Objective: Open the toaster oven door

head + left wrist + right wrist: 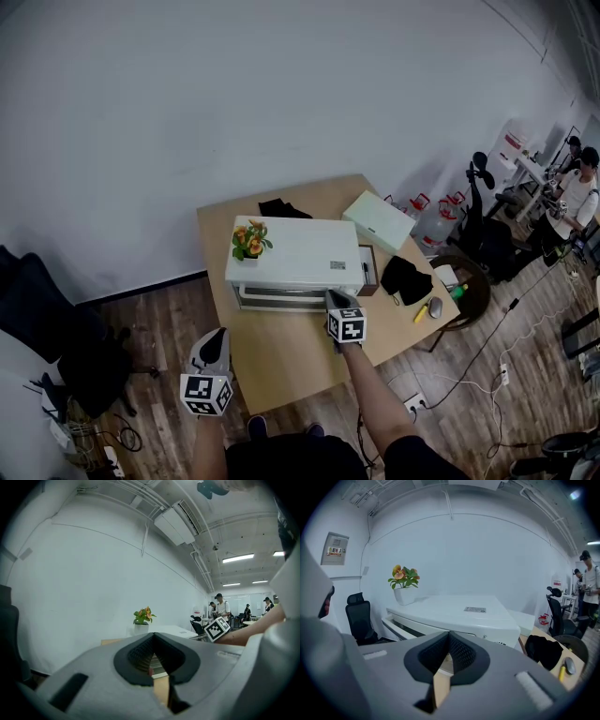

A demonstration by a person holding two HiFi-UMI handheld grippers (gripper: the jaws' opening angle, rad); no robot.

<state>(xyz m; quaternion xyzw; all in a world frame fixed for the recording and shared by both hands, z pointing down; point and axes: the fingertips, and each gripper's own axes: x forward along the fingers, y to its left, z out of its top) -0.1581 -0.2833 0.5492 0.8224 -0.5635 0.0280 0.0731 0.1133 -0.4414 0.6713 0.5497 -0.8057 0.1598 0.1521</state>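
Note:
A white toaster oven (305, 255) stands in the middle of a wooden table (281, 361), its door (279, 298) closed and facing me. A potted plant (249, 241) sits on its top left corner. My right gripper (341, 305) is shut and empty, just in front of the oven's front right corner. In the right gripper view the oven (454, 613) fills the middle beyond that gripper (449, 634), with the door handle (399, 629) to the left. My left gripper (213, 354), shut and empty, hangs off the table's front left edge. From the left gripper (153, 637) the oven (174, 631) lies farther off.
A white box (378, 220), a black cloth (406, 278), a mouse (435, 307) and a yellow marker (420, 312) lie right of the oven. Another dark cloth (281, 208) lies behind it. Black office chairs (56, 337) stand at left; people work at far right.

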